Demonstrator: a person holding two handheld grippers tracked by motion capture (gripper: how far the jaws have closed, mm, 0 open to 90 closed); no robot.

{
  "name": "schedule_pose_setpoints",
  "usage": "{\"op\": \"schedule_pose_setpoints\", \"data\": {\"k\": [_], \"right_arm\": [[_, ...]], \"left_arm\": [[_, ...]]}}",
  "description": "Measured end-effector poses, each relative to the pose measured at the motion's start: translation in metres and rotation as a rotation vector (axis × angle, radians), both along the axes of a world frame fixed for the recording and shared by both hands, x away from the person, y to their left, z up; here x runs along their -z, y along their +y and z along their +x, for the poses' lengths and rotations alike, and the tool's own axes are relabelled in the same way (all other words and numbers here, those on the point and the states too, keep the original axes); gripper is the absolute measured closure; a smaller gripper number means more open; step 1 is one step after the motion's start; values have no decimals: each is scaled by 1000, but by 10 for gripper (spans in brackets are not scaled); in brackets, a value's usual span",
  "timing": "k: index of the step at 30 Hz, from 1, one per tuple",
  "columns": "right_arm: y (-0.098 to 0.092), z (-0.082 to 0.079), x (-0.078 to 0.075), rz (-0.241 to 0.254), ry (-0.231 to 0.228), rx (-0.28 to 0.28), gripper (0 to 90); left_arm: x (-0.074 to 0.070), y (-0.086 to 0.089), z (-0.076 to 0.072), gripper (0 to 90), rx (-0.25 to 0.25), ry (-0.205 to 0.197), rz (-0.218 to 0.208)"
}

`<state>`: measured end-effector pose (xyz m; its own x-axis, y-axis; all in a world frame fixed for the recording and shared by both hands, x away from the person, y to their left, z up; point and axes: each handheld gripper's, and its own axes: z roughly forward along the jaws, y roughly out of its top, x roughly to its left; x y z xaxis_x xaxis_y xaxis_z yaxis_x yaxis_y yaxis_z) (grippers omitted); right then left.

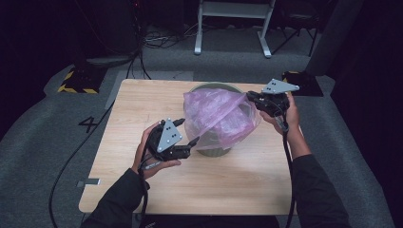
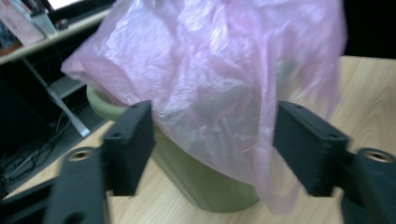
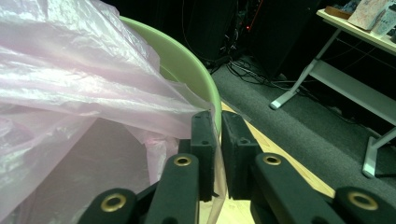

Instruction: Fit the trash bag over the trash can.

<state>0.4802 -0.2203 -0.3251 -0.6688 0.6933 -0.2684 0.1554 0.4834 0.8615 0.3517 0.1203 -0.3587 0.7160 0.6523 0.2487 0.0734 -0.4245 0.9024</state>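
Left claw [image 1: 187, 135]: jaws wide apart, gripping nothing. In the left gripper view the pink plastic bag [image 2: 219, 84] hangs just ahead of and between the two black jaws; the pads do not press on it. The bag's lower edge droops toward the right-hand jaw; whether it brushes that jaw is unclear. The green bin [image 2: 205, 182] sits right behind the bag, straight ahead of the left claw, standing on the desk [image 1: 142, 109].

Right claw [image 3: 218, 140]: jaws nearly closed, only a thin gap, pinching the bag's edge right at the bin's rim [image 3: 187, 65]. The film stretches away from this claw to its left, taut and creased. In the high view the right claw [image 1: 254, 100] is at the far right side of the bin [image 1: 214, 151], with the bag [image 1: 216, 114] draped over the bin's mouth between the two claws. The left claw is at the bin's near left side, close to the bag.
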Motion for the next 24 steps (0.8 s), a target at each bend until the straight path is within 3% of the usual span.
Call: {"op": "schedule_pose_setpoints", "data": {"k": [6, 10, 19, 24], "right_arm": [[-1, 2, 1, -8, 6, -12, 840], [-3, 5, 3, 10, 17, -10, 840], [-13, 10, 3, 25, 21, 33, 820], [-17, 16, 10, -1, 33, 59, 819]], "left_arm": [[3, 2, 19, 679, 2, -2, 46], [-1, 2, 24, 874, -3, -30, 60], [-7, 11, 40, 899, 0, -7, 55], [-5, 16, 46, 900, -19, 11, 54]]}}
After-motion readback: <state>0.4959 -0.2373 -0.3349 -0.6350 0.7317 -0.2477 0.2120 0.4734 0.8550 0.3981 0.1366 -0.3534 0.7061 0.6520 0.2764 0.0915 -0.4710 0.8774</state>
